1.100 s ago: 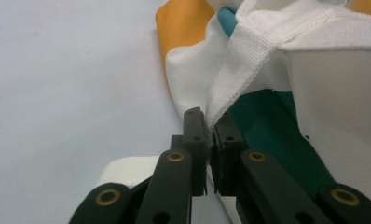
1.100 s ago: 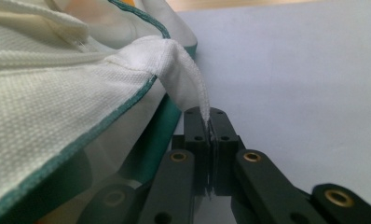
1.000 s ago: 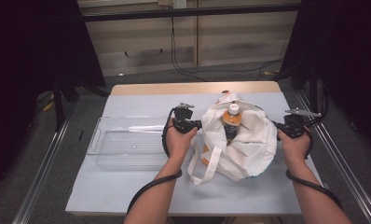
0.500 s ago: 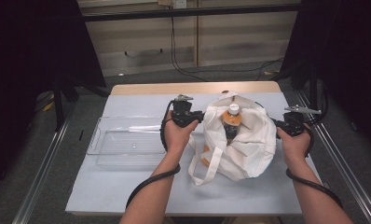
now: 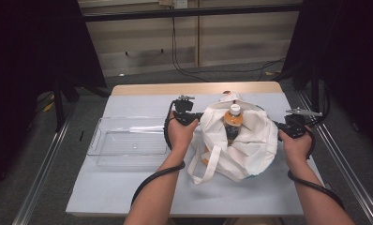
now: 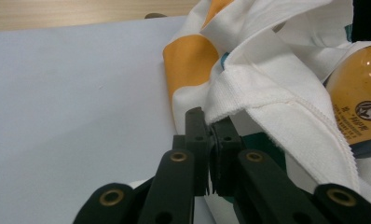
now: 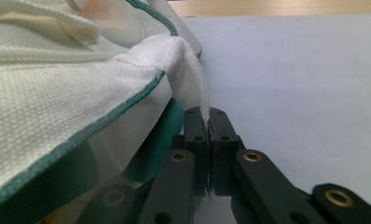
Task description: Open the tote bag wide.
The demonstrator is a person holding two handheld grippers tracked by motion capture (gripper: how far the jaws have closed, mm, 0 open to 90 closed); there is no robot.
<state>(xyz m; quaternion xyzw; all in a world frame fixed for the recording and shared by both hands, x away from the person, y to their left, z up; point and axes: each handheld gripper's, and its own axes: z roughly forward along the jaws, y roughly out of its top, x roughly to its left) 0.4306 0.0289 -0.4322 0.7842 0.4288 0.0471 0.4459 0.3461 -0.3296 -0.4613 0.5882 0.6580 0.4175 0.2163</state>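
Note:
A white cloth tote bag (image 5: 250,145) with orange and green parts stands mouth-up right of the table's middle. An orange drink bottle (image 5: 233,118) with a white cap stands upright inside it. My left gripper (image 5: 199,115) is shut on the bag's left rim. Its jaws have just been closing, and in the left gripper view my left gripper (image 6: 210,126) pinches the white hem (image 6: 249,100) beside the bottle (image 6: 360,93). My right gripper (image 5: 277,124) is shut on the bag's right rim. In the right gripper view my right gripper (image 7: 208,122) holds a fold of the cloth (image 7: 183,60).
A clear plastic tray (image 5: 105,140) lies left of the bag, close to the left hand. The table carries a pale cover (image 5: 128,192), with a wooden strip (image 5: 194,88) at the far edge. Metal rails (image 5: 39,173) run along both sides. Cables trail from both grippers.
The left hand has shifted a little toward the far edge at the bag's left rim. The right hand and the bag's right side have not moved.

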